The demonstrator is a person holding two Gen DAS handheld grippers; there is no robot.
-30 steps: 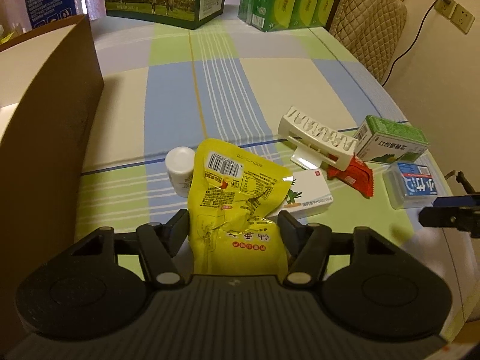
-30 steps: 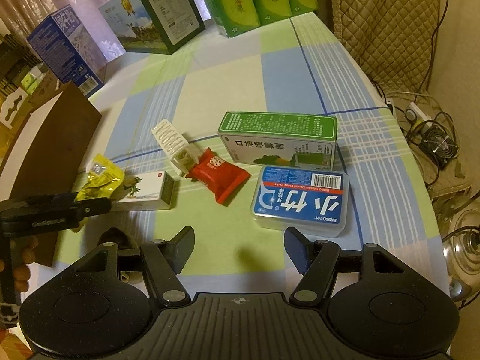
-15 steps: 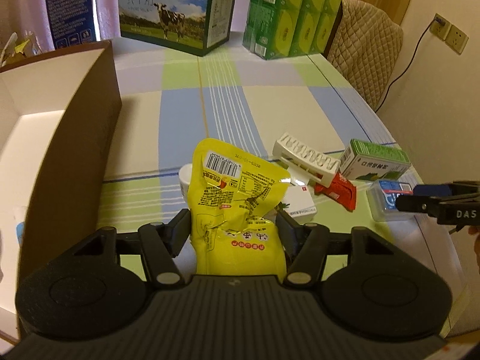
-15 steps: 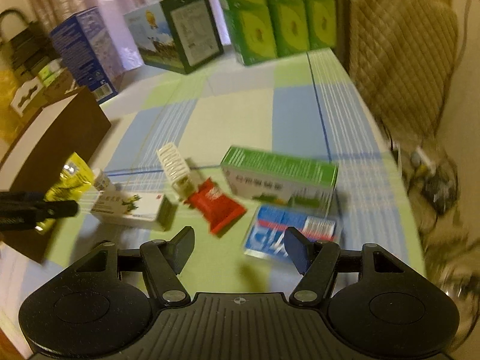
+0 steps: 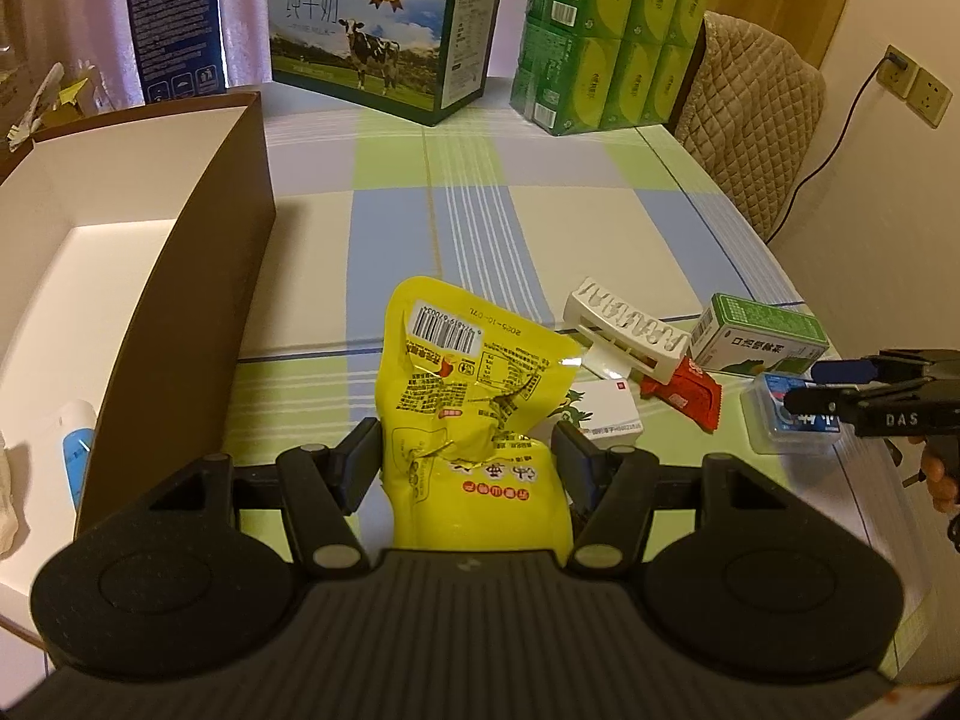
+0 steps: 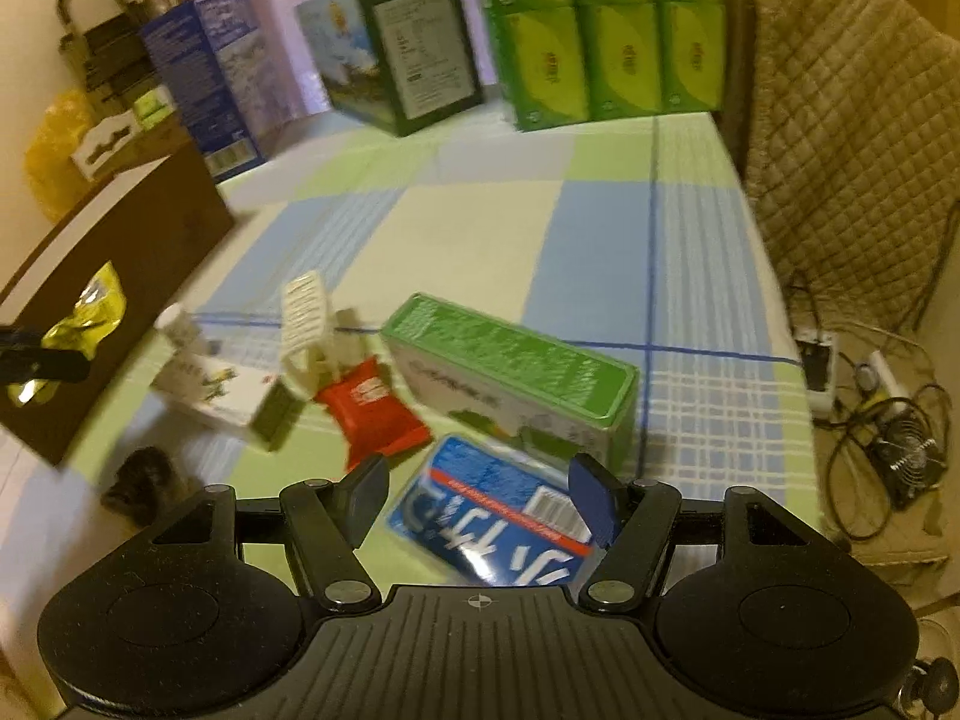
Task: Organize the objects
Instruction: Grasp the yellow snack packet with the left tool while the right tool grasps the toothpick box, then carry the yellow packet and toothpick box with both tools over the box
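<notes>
**Yellow pouch up in the air, blue case next in line**

Had the left gripper (image 5: 467, 456) clamped on the lower half of the pouch (image 5: 474, 384), jaws narrowed onto the crinkly foil, pouch lifted clear of the table (image 5: 600, 228). Sat just right of the brown box (image 5: 180, 276), level with its wall or thereabouts. Best bet from there, probably: swing left over the wall, get the whole pouch past the rim, lower into the white inside, then let go. Worth keeping the grip firm, since slippery foil pinched low down could flop or slide out. Also worth minding the floppy top edge so as not to snag the wall on the way over.

Looked like a bright yellow snack pouch, back side facing the camera: barcode near the top, a block of small print, a date stamp, a red and orange badge lower down. Creased and shiny, a bit puffy, top corner curled.

Meanwhile, right gripper (image 6: 480, 495) hung over the blue case (image 6: 498, 522) with jaws wide apart, one finger each side, nothing pinched yet. Right view smeared with blur, so couldn't tell if the fingers touched the case. Would line up square across the short sides before closing.

Left on the table: green box (image 6: 510, 360) just behind the case, red packet (image 6: 372, 414), white rack (image 5: 624, 330), small white box (image 5: 606, 411).
</notes>
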